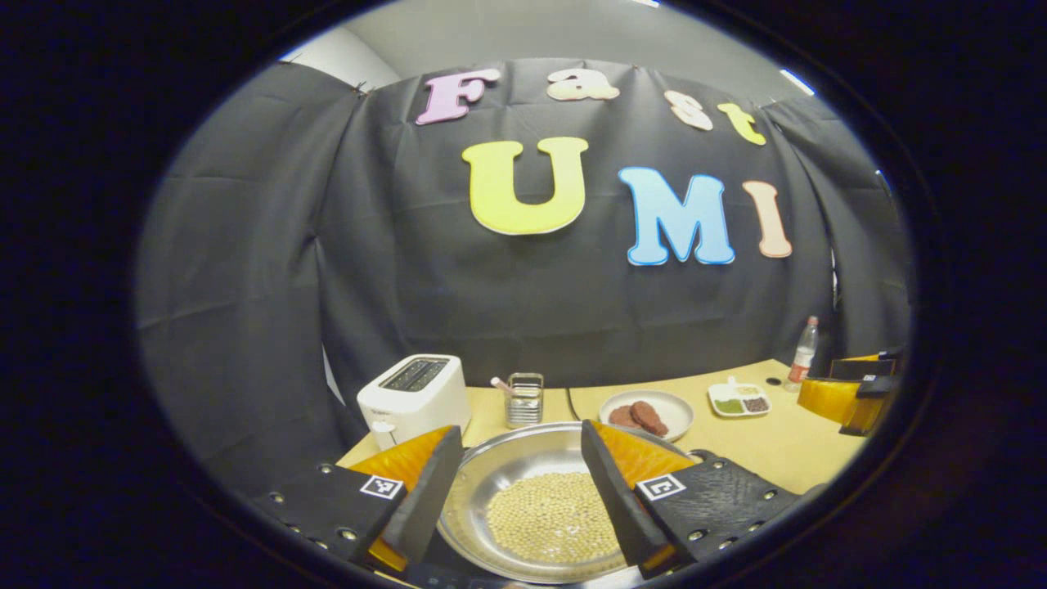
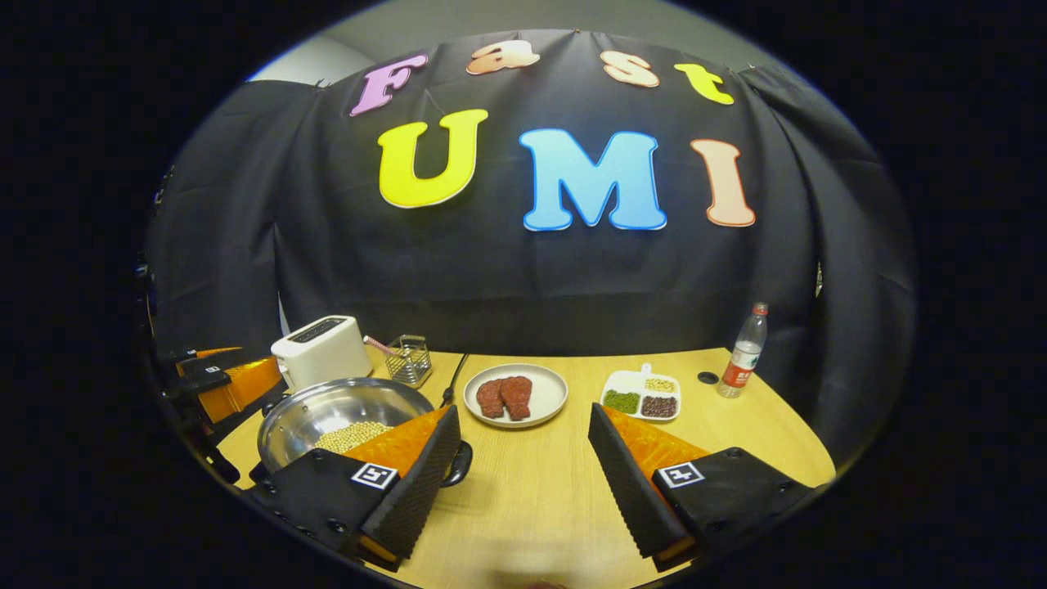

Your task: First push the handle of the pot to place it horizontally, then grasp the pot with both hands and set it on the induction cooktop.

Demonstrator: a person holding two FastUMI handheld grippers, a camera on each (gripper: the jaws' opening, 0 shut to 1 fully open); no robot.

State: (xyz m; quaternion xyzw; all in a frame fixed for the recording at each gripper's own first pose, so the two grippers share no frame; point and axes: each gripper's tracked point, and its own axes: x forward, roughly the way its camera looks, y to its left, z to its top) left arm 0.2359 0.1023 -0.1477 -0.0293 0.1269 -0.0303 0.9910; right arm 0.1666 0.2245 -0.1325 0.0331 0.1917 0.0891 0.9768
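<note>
A: How did the left gripper (image 1: 517,483) stand?
B: Its jaws were spread wide, holding nothing, above the steel pot (image 1: 491,483) of soybeans (image 1: 552,515).
A: And the right gripper (image 2: 523,470)?
B: Also wide apart over bare table (image 2: 532,507); the pot (image 2: 327,409) sat at its left finger, near the toaster (image 2: 321,350).

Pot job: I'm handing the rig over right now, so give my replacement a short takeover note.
Left gripper: open, fingers over the pot, not gripping.
Right gripper: open over bare table, just right of the pot's dark side handle.
Pot holds pale beans; whether it sits on the cooktop can't be confirmed.
Left: confirm placement; otherwise grip both sides and set it there.
</note>
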